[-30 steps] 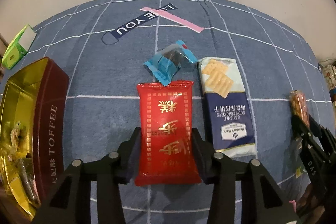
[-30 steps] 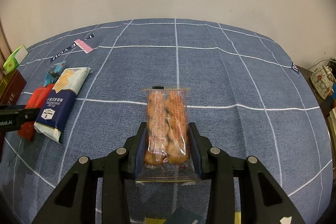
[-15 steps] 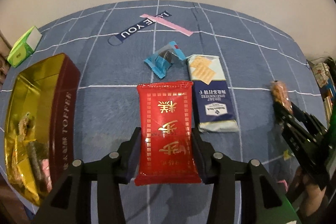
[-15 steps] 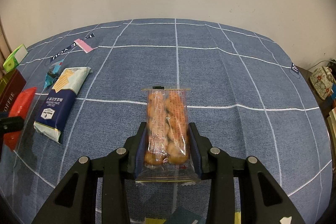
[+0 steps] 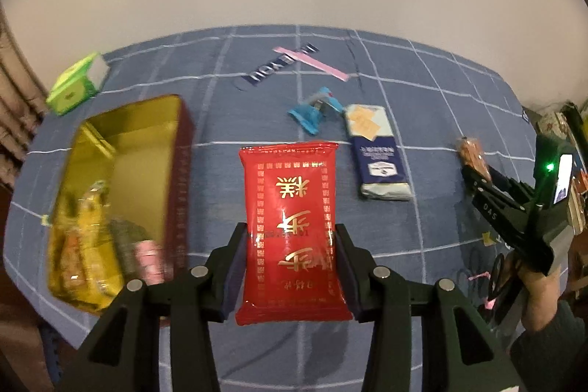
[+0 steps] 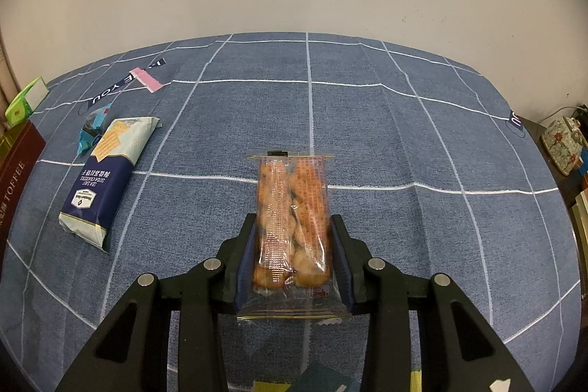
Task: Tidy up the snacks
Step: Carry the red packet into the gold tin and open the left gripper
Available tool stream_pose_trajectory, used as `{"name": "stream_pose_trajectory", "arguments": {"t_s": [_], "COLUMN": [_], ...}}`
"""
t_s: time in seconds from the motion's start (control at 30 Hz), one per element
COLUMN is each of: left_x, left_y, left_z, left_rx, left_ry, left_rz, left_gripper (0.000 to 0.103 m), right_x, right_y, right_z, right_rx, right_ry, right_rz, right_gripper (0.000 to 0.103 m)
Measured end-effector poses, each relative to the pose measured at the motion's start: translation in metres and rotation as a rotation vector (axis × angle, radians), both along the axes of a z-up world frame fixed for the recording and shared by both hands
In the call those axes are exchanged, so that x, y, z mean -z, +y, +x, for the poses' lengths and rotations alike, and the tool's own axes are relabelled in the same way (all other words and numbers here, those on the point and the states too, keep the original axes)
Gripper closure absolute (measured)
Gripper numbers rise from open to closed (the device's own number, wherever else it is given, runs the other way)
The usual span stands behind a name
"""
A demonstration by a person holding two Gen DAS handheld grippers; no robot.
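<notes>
My left gripper [image 5: 290,237] is shut on a red snack packet [image 5: 292,226] with gold characters, held above the blue checked tablecloth. To its left lies the open gold and maroon toffee tin [image 5: 176,179] with several wrapped snacks inside. My right gripper [image 6: 292,230] is shut on a clear packet of orange biscuits [image 6: 292,219]; the same right gripper [image 5: 474,171] with its orange packet [image 5: 472,153] shows at the right of the left wrist view. A soda cracker pack [image 5: 376,153] and a small blue wrapped snack [image 5: 314,109] lie on the cloth; the cracker pack [image 6: 106,171] also shows left of my right gripper.
A green carton [image 5: 75,83] lies at the far left edge of the table, beyond the tin. A pink strip [image 5: 312,63] and a dark label lie near the back. Cluttered shelves [image 6: 562,146] stand off the table's right edge. A person's sleeved hand [image 5: 544,311] holds the right gripper.
My left gripper has risen and drawn back with the red packet, so more of the tin and table show. The right gripper and its biscuit packet have stayed still.
</notes>
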State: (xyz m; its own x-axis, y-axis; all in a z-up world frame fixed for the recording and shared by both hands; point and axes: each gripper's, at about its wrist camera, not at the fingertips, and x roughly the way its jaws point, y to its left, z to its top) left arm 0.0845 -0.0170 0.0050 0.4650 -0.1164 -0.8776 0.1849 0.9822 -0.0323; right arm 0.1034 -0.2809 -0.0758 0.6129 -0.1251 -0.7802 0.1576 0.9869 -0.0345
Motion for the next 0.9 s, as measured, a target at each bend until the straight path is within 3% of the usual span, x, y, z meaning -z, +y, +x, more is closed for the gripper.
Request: {"name": "stream_pose_trajectory", "arguments": {"t_s": [0.17,0.37,0.6,0.9], "left_x": [-0.02,-0.026,-0.019,0.017], "left_y": [0.04,0.096,0.158,0.198], "left_z": [-0.005,-0.002,0.009,0.023], "left_rx": [-0.06,-0.152,-0.224,-0.257], "left_ry": [-0.021,-0.02,0.025,0.103], "left_rz": [-0.003,0.054,0.093,0.131], "left_gripper": [0.057,0.057,0.057,0.057], "right_x": [0.0,0.0,0.0,0.0], "right_y": [0.0,0.0,0.0,-0.001], "right_z": [0.0,0.0,0.0,0.0], "right_rx": [-0.002,-0.002,-0.002,-0.003], "right_ry": [0.0,0.0,0.0,0.001], "right_rz": [0.0,-0.002,-0.003,-0.009], "right_gripper": [0.067,0.067,0.067,0.067]}}
